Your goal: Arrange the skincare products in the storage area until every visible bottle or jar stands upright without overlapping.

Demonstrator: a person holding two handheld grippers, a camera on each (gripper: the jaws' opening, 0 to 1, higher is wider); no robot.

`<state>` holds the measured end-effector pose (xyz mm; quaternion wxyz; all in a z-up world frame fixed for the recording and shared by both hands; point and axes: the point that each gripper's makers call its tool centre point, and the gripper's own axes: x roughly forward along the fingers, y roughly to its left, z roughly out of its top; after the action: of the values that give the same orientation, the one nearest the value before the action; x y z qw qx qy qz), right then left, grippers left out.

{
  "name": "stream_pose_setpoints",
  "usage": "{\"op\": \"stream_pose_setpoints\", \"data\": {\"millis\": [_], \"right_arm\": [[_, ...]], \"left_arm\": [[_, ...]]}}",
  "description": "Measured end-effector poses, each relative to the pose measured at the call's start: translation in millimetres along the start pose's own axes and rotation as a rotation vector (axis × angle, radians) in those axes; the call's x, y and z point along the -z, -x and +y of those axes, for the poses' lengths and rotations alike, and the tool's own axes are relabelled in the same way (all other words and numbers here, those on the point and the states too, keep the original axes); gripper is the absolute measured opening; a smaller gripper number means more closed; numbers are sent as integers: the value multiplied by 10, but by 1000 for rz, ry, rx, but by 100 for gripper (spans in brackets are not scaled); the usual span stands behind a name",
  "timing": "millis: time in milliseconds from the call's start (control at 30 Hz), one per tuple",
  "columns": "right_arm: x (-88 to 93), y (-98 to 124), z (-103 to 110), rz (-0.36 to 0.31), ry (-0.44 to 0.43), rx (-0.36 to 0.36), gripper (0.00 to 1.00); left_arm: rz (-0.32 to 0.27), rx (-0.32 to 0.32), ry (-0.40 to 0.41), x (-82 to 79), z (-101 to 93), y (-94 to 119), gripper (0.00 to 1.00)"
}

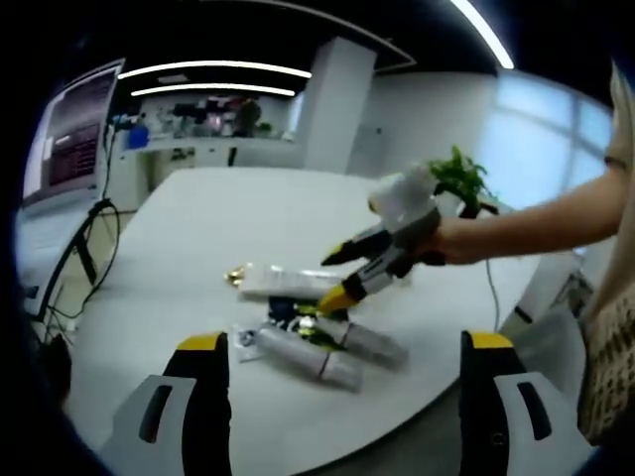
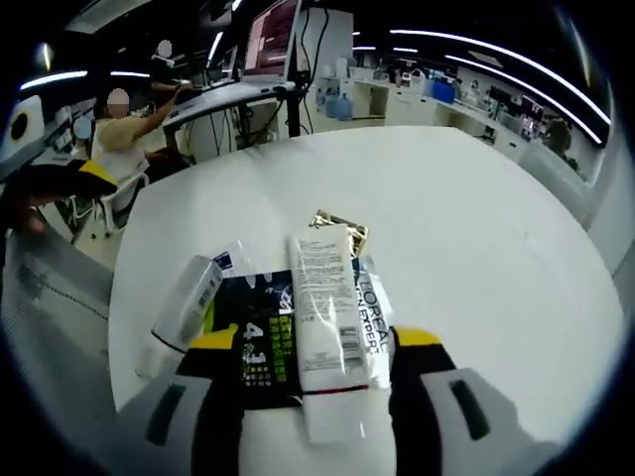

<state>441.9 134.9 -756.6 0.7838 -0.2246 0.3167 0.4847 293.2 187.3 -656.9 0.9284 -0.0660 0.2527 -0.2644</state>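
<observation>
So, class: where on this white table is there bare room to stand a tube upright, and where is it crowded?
Bare: the far half of the white table beyond the gold-capped tube, and its right side. Crowded: the cluster of lying tubes beneath the right gripper; in the right gripper view the white tube overlaps the dark packet.

White tube [image 2: 325,327] base hidden behind right gripper [image 2: 317,347]; black pack [image 2: 260,342] partly covered; pile labels blurred in left gripper view.
</observation>
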Motion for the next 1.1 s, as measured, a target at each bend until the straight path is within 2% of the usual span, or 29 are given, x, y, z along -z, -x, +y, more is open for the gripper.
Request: {"op": "stream_pose_setpoints", "data": {"millis": [200, 433, 533, 567, 600, 667, 767, 1033, 1100], "right_arm": [[36, -155, -44, 43, 17, -5, 54], [-1, -259, -9, 56, 20, -23, 47], [-33, -273, -12, 54, 9, -23, 39], [-31, -264, -70, 58, 16, 11, 34], [-34, -270, -44, 58, 10, -9, 34], [-27, -266, -52, 59, 5, -6, 33], [-41, -264, -50, 50, 55, 13, 32], [-39, -225, -50, 57, 40, 14, 30], [-38, -189, -44, 48, 13, 10, 30]], "left_arm": [[8, 3, 6, 16, 3, -8, 93], [11, 7, 13, 20, 2, -13, 93], [14, 12, 11, 24, -9, -13, 93], [14, 12, 11, 25, -9, -13, 93], [14, 12, 12, 25, -6, -12, 93], [11, 8, 14, 21, 3, -10, 93], [10, 5, 15, 18, 9, -8, 93], [13, 6, 3, 25, 4, -12, 93], [10, 4, 2, 18, 6, -11, 93]]}}
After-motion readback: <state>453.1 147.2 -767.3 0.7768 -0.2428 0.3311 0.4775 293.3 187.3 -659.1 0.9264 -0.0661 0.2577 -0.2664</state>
